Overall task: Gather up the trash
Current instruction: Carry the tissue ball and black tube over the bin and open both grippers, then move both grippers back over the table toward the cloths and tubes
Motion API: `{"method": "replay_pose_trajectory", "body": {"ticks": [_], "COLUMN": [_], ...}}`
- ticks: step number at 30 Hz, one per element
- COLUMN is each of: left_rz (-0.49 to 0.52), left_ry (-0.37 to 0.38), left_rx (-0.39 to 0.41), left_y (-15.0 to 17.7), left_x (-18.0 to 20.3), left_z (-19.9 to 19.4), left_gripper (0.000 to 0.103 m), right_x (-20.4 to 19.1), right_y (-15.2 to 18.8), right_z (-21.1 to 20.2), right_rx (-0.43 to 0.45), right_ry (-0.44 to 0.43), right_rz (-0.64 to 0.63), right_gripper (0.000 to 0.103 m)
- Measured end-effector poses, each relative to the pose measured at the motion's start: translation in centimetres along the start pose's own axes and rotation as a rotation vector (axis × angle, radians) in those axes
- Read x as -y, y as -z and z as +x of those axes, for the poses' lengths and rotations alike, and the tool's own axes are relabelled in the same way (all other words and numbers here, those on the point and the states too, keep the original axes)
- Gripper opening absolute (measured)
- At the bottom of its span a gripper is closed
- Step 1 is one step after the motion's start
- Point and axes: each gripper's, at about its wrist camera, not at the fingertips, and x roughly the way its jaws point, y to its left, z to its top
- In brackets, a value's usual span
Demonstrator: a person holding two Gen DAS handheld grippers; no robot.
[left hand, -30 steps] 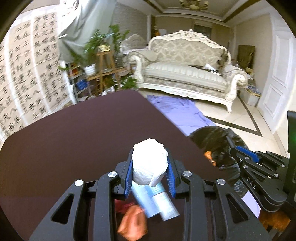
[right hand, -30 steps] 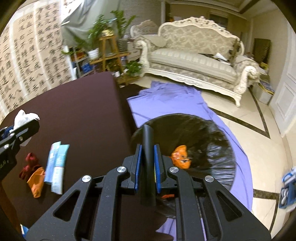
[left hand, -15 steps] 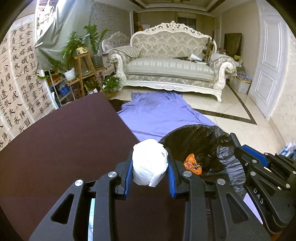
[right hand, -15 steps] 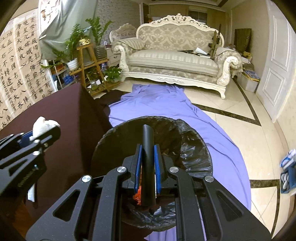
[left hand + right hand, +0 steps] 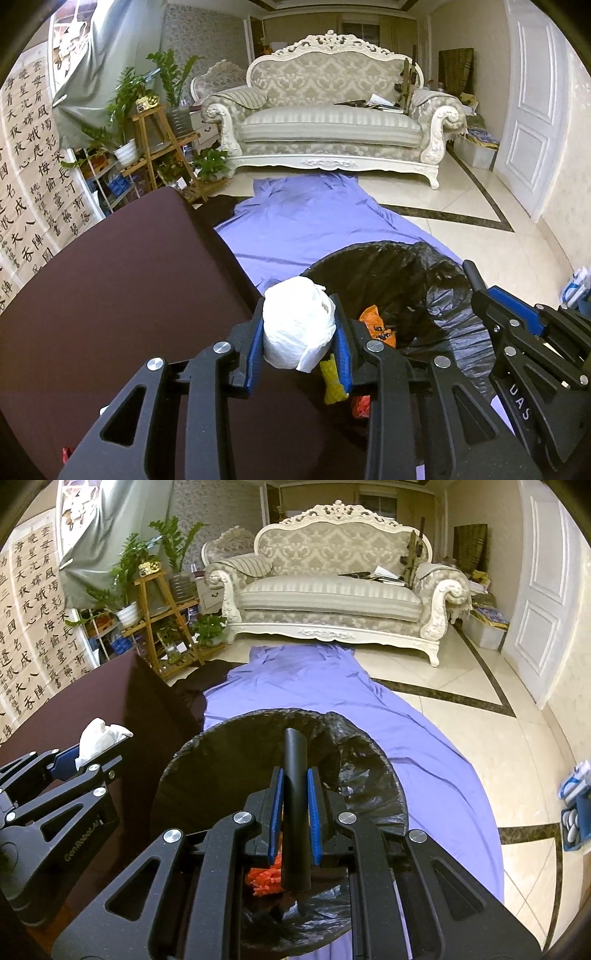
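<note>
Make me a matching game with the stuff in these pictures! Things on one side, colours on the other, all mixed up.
Things:
1. wad pinched in the left tool
2. tube clamped in the right tool
3. cloth on the floor
4. wrapper in the trash bag

Colours:
A. purple
B. orange
C. white
D. black

Pairs: 1-C, 2-D, 3-A, 4-B

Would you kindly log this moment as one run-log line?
left gripper: shut on crumpled white tissue wad | right gripper: shut on black tube | both near black-lined trash bin
</note>
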Motion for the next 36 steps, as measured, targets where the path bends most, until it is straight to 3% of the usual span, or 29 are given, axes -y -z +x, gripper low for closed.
{"method": "replay_pose_trajectory", "body": {"ticks": [6,8,10,12,16,24,27,36], "left_rz": [0.01,0.012,0.011,0.009,0.006,-0.001,-0.014,-0.074], "left_ry": [0.004,0.004,0.003,-0.008,-0.02,-0.018,-0.015,-0.058], "left_rx": [-0.016,-0.019,-0.017,-0.009,-0.008,-0.008,-0.01,-0.006], "left_y": [-0.2,-0.2,-0.1,-0.2,-0.3,-0.4,-0.3,1.1], "left_x": [0.6,0.8,0.6,0.6,0.5,0.5,0.0,-3.6], "left_z": [0.6,0.7,0.7,0.7,0.7,0.6,0.3,-2.4], "left_gripper": [0.035,0.04,0.054,0.061,0.07,0.072,0.072,0.072], "right_x": [0.5,0.6,0.8,0.8,0.9,1.1,1.2,-1.0], "right_y": [0.0,0.0,0.1,0.1,0.1,0.0,0.0,0.5], "right_z": [0.4,0.5,0.6,0.6,0.6,0.5,0.4,-1.0], "right_rx": [-0.007,-0.009,-0.007,-0.006,0.001,0.003,0.009,0.015], "right_ry": [0.003,0.002,0.005,0.007,0.013,0.018,0.02,-0.014], "right_rz": [0.009,0.011,0.016,0.017,0.02,0.024,0.025,-0.009], "right_gripper": [0.013,0.014,0.015,0.021,0.025,0.027,0.039,0.04]}}
